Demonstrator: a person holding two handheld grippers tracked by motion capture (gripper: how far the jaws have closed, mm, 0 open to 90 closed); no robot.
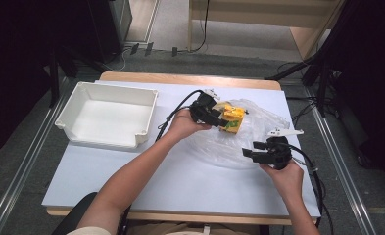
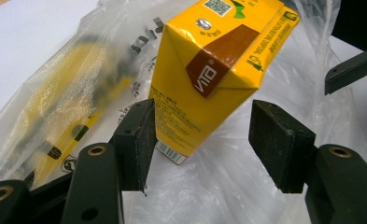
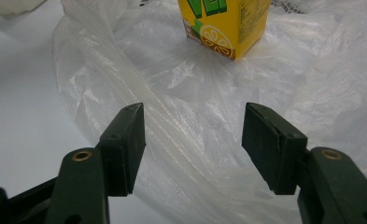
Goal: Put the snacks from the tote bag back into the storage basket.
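Table (image 1: 190,181) w/ white top: white bin (image 1: 107,115) far left, clear plastic bag (image 1: 229,147) centre-right.

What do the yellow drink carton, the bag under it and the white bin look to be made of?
Yellow drink carton: coated paperboard, slightly glossy, with sharp folded seams and printed faces. Bag: thin translucent plastic film, crinkled and shiny. White bin: probably moulded rigid plastic, matte, with a thick rolled rim.

- A wooden table (image 1: 190,78) under a pale sheet stands on grey carpet (image 1: 28,147).
- Metal floor rails (image 1: 16,183) run along both sides of it.
- A light wooden bench (image 1: 258,14) stands beyond the far edge.
- Cables (image 1: 200,34) trail across the floor there.
- Both upper corners lie dark.
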